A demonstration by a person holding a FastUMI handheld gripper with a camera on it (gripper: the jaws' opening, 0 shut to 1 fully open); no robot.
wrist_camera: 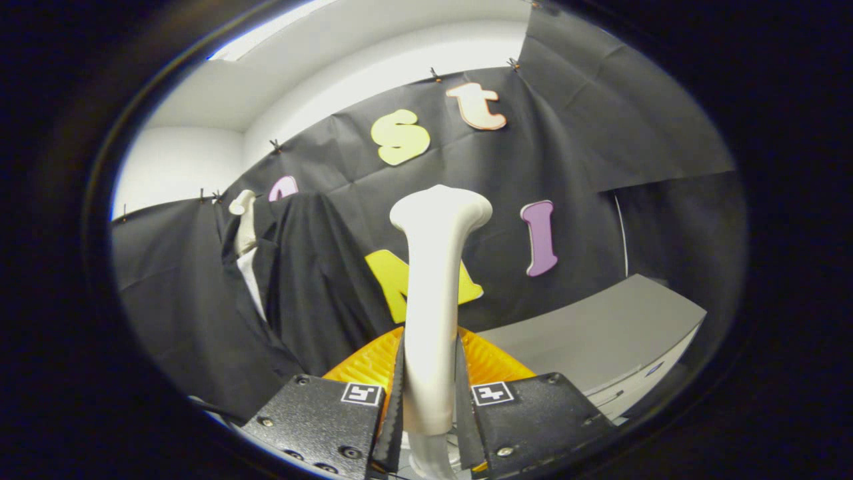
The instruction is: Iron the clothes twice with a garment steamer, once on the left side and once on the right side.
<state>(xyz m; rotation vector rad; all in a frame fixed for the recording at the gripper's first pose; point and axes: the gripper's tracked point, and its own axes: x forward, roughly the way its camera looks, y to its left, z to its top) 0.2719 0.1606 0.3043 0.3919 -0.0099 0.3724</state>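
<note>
A white garment steamer stands upright between my fingers, its flared head at the top, beyond the fingertips. My gripper is shut on the steamer's handle, one finger pressing each side. A dark garment hangs on a pale hanger to the left of the steamer and farther back, in front of the booth's black cloth wall. A light inner lining shows along the garment's open front. The steamer head does not touch the garment.
A grey table top lies to the right of the fingers, with its front edge at the lower right. An orange ribbed part sits just behind the fingers. White wall and ceiling show above the cloth.
</note>
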